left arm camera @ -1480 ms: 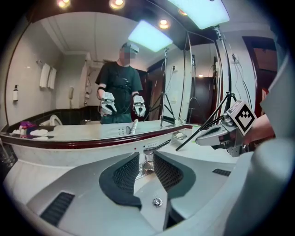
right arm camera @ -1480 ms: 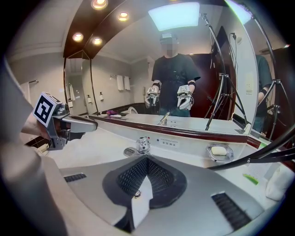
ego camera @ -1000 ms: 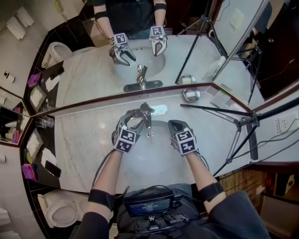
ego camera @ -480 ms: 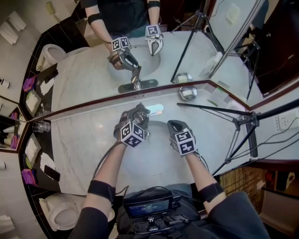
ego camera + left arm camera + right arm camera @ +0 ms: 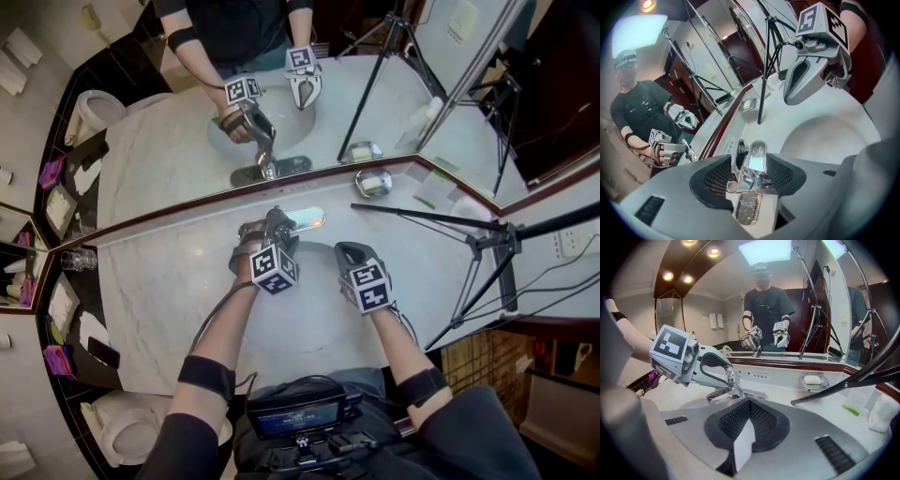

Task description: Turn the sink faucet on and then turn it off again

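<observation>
No water showing, so on & off both look undone: left hand-held gripper (image 5: 750,180), jaws just spread wide, straddles the chrome lever sink faucet (image 5: 756,157) w/o pinching; right hand-held gripper (image 5: 746,423), pressed together & empty, hovers beside faucet.

The faucet (image 5: 749,183) stands at the far edge of the basin (image 5: 300,319) — the mirror (image 5: 169,159) closes the way just behind. Left, the counter (image 5: 159,281) lies open; right, a tripod leg (image 5: 422,217) crosses it — beside a soap dish (image 5: 373,183).
</observation>
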